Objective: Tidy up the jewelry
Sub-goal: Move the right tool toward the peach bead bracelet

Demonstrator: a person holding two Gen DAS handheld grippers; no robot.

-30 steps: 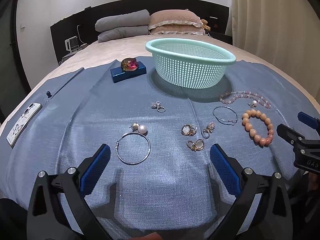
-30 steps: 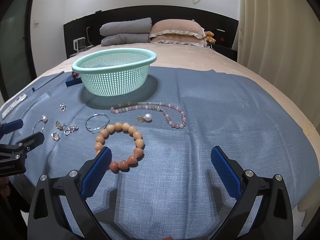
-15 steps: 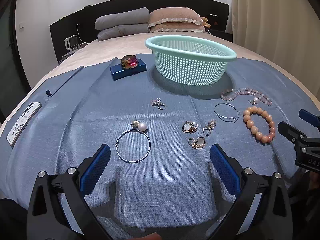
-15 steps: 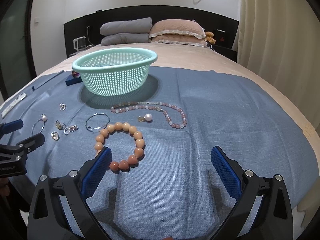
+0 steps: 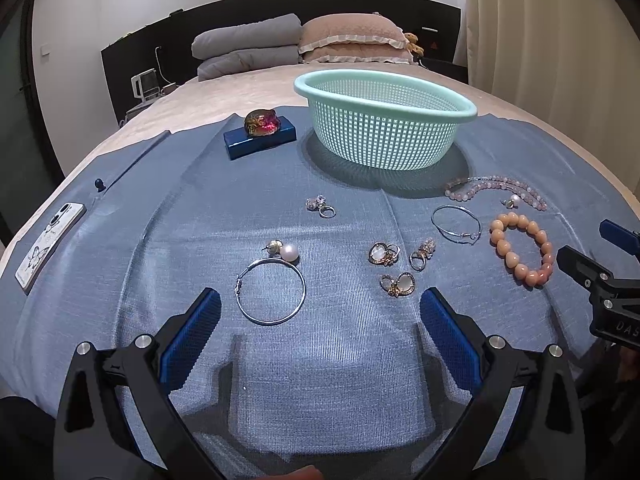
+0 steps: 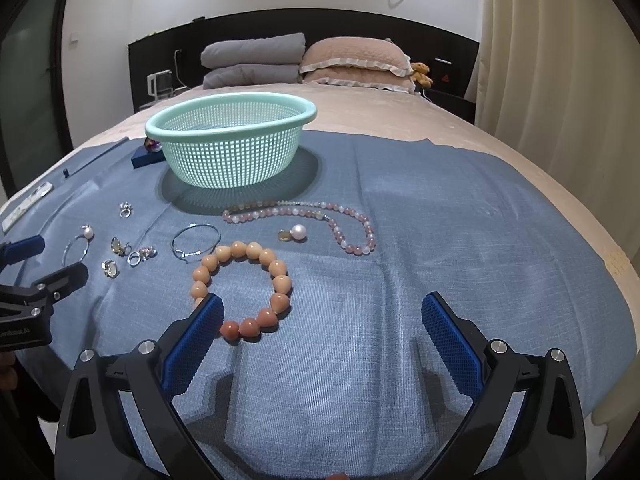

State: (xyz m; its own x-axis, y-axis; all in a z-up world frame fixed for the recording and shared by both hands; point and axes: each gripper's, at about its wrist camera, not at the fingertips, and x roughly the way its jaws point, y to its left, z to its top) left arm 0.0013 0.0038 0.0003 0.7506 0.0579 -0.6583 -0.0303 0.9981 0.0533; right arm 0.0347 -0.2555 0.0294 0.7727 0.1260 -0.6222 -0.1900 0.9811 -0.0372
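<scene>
Jewelry lies on a blue cloth [image 5: 328,360] over a bed. A mint mesh basket [image 5: 384,120] stands at the back. In front of my open left gripper [image 5: 320,320] lie a silver hoop [image 5: 271,292], a pearl earring [image 5: 289,252], gold earrings [image 5: 396,284] and rings [image 5: 326,210]. My open right gripper [image 6: 322,320] hovers just short of the orange bead bracelet [image 6: 240,288]; its left finger overlaps the bracelet's near edge. Beyond lie a thin bangle [image 6: 196,242], a pearl pendant [image 6: 298,232] and a pink bead necklace [image 6: 304,216].
A blue box [image 5: 260,138] with a red stone on top sits left of the basket. A phone [image 5: 50,248] lies at the cloth's left edge. Pillows [image 5: 352,40] and a headboard are at the back, a curtain [image 6: 560,60] at the right.
The left wrist view has tipped slightly, so the jewelry sits a little higher in it. The right gripper has edged forward toward the orange bracelet. Both stay open.
</scene>
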